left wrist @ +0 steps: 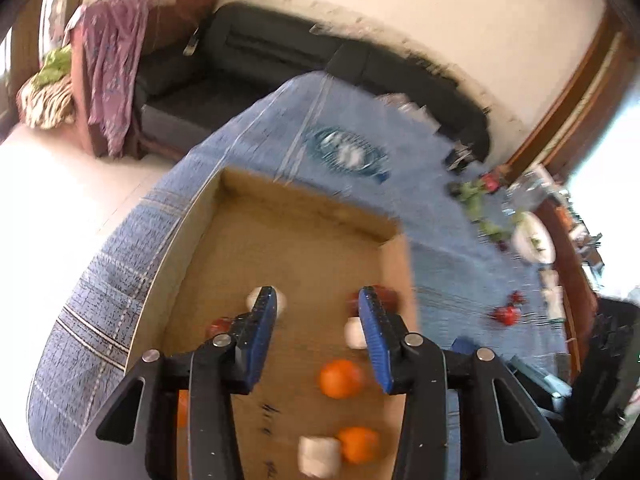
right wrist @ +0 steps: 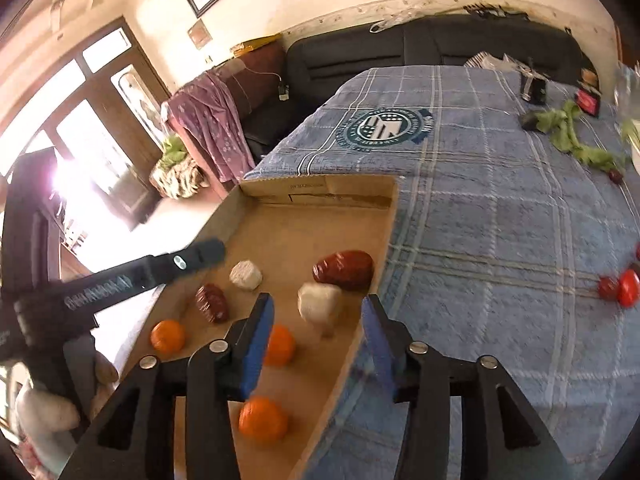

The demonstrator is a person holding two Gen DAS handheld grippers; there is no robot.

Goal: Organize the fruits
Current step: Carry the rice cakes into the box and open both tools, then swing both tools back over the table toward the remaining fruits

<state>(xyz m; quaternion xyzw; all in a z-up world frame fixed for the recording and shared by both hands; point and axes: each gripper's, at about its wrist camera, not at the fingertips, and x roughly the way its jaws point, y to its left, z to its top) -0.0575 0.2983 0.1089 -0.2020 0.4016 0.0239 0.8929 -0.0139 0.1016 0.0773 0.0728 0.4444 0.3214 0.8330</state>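
Observation:
A shallow cardboard box (left wrist: 394, 276) (right wrist: 390, 216) lies on a blue checked cloth. Inside are three oranges (left wrist: 340, 378) (right wrist: 262, 418), white lumps (left wrist: 318, 456) (right wrist: 320, 302) and dark red fruits (right wrist: 344, 270) (right wrist: 212, 302). My left gripper (left wrist: 318, 300) is open and empty above the box floor. My right gripper (right wrist: 318, 306) is open and empty over the box's right wall, with the white lump just beyond its fingertips. The left gripper's black body (right wrist: 120, 280) reaches in from the left in the right wrist view.
Small red fruits (right wrist: 622, 286) (left wrist: 506, 314) lie loose on the cloth to the right. Green leaves (right wrist: 572, 136), a white plate (left wrist: 534, 240) and dark items sit at the far right. A black sofa (left wrist: 256, 60) stands behind the table.

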